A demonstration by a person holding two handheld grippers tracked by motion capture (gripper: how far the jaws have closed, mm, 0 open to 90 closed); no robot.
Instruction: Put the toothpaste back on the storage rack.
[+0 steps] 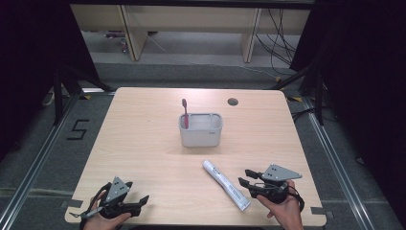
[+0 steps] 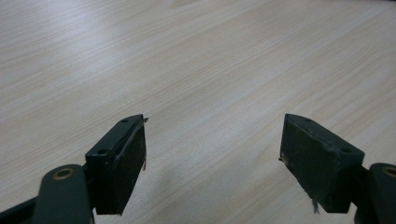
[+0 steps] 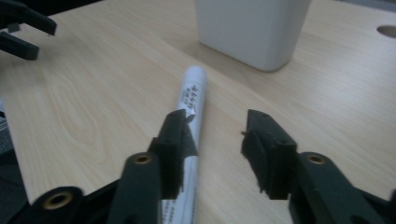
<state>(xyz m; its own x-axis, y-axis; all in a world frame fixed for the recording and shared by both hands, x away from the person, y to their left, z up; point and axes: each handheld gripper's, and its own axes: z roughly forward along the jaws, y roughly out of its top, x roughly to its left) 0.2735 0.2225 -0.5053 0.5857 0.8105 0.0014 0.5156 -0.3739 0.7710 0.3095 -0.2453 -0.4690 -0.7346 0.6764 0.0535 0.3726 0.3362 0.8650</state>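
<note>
Jaws of the right gripper (image 1: 245,177) stand partly apart, gripping nothing, just beside the white tube (image 1: 225,184) lying on the table (image 1: 143,143). Left gripper (image 1: 142,201) gapes wide over bare wood. Farther off stands a grey holder (image 1: 201,130) with a red toothbrush (image 1: 185,111).

A white toothpaste tube (image 1: 225,184) with small dark print lies flat on the wooden table, in the lower right of the high view, slanting from upper left down to lower right, cap end uppermost.
</note>
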